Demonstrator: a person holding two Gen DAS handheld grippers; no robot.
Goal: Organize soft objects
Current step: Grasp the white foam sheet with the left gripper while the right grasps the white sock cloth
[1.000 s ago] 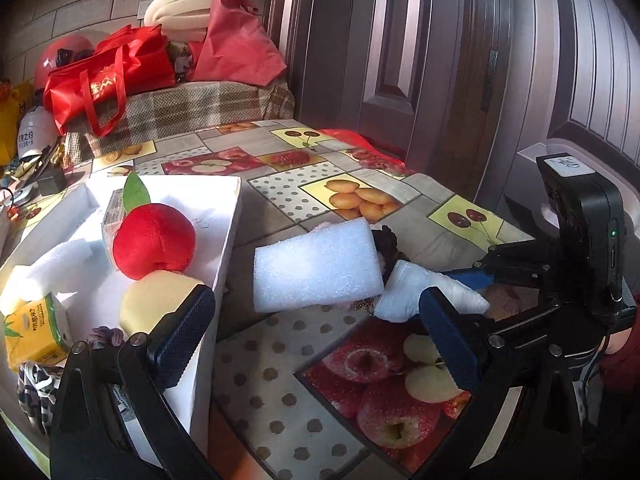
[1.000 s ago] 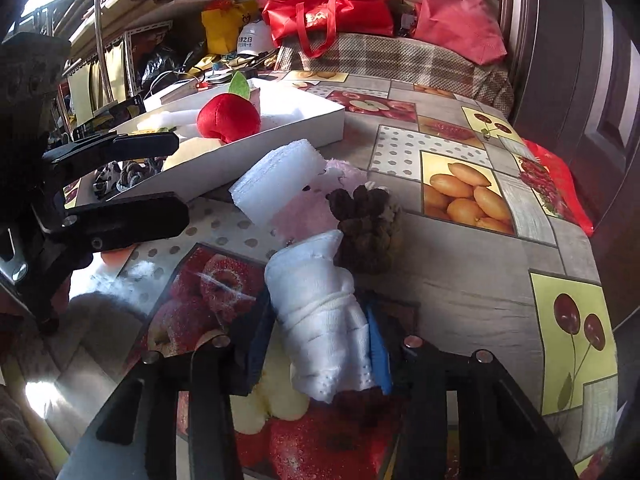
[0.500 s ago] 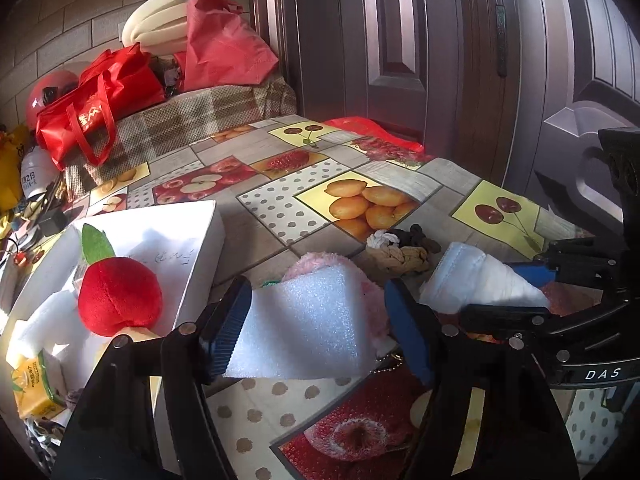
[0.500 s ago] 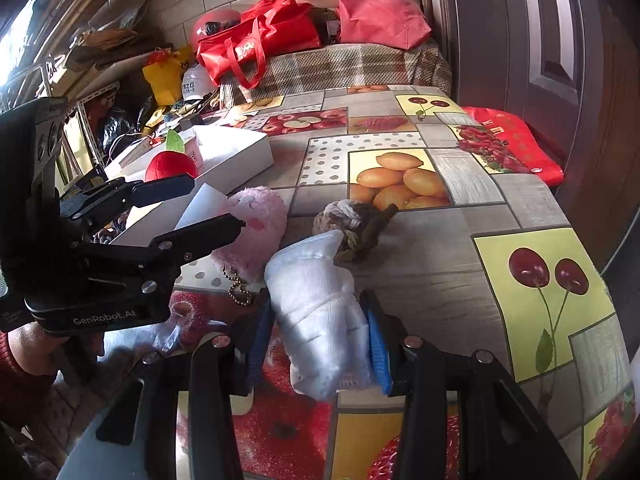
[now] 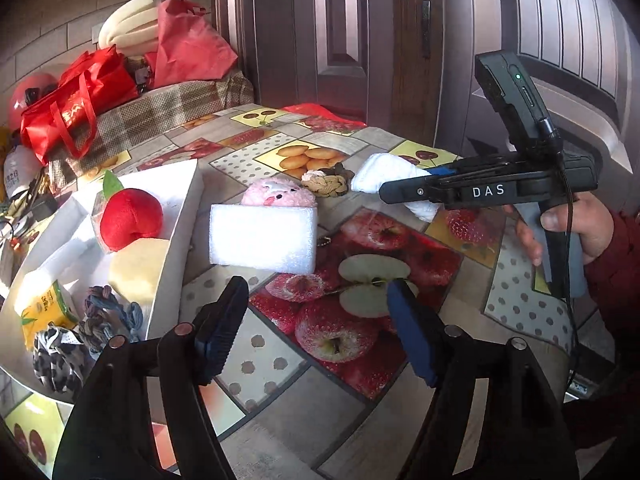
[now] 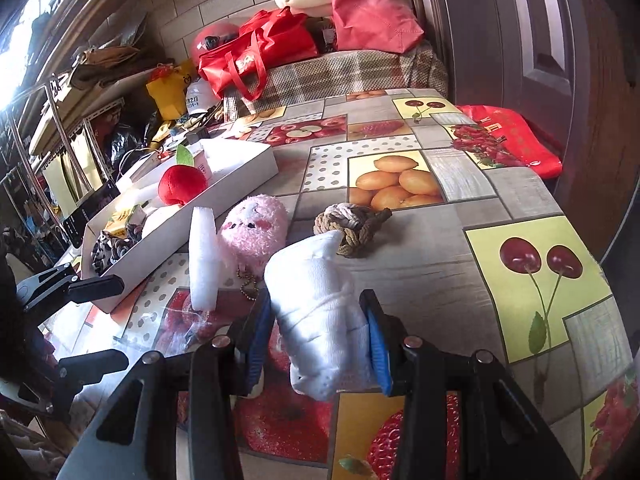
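My right claw (image 6: 316, 332) is clamped on a rolled white cloth (image 6: 320, 312), both blue pads pressing its sides, the roll lifted off the surface (image 6: 460, 280) and poking forward past the fingertips. My left claw (image 5: 316, 328) has just been opening; its jaws stand apart with nothing between them, and the white foam block (image 5: 262, 236) stands free on edge at about twelve o'clock from it, leaning against the pink plush toy (image 5: 278, 195) behind.

Further out from the left claw, the white tray (image 5: 176, 248) lies at ten o'clock, already holding a red plush apple (image 5: 130, 220), a pale yellow sponge (image 5: 136, 268), a braided rope toy (image 5: 110, 312) and a small yellow packet (image 5: 42, 310). From the right claw, a brown rope knot (image 6: 352, 226) sits on the surface at twelve o'clock, just beyond the cloth's tip, and the tray is at ten o'clock.

My worries from here:
- The foam block stands on a narrow edge. I judge that a brush from either claw could tip it over or push the plush toy along.
- The cloth is soft and bulges out below the pads; it may sag or unroll on the way to the tray and drag across the plush toy's bead chain (image 6: 248, 282).
- Both claws work close together, so carrying the cloth leftward risks knocking the left claw unless I clear it first.
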